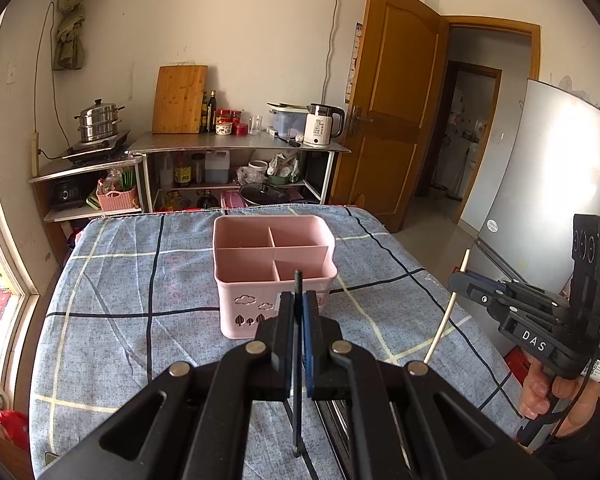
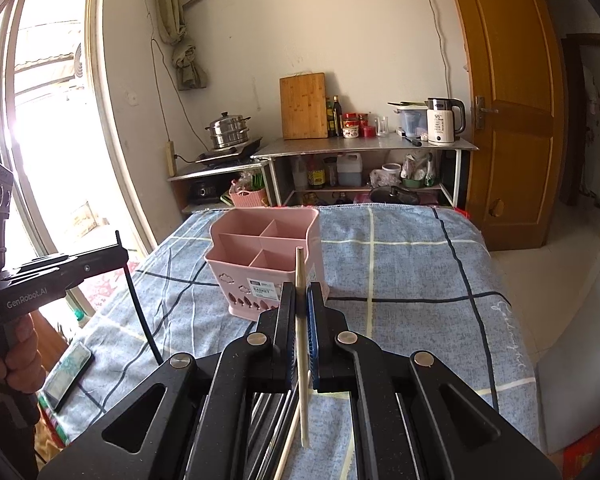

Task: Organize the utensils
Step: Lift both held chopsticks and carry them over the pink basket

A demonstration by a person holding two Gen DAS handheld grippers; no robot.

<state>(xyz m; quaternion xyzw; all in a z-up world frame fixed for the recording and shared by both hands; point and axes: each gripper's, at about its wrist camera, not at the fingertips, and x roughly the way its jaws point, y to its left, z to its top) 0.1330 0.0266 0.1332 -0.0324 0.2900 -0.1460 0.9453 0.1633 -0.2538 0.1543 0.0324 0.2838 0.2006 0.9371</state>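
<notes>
Left gripper [image 1: 298, 312] pinched tight on a black chopstick [image 1: 297, 360], right gripper [image 2: 300, 312] clamped on a pale chopstick [image 2: 301, 340], both held upright over the table, presumably to drop endwise into the empty pink organizer [image 1: 274, 256] ahead

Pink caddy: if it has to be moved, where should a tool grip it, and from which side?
Judgement: grip the pink caddy on its near rim, coming from above. It stands upright, open-topped, and looks empty; that thin wall suits narrow fingers. Both tools are full: left tool holds a black chopstick, right tool a pale chopstick.
</notes>
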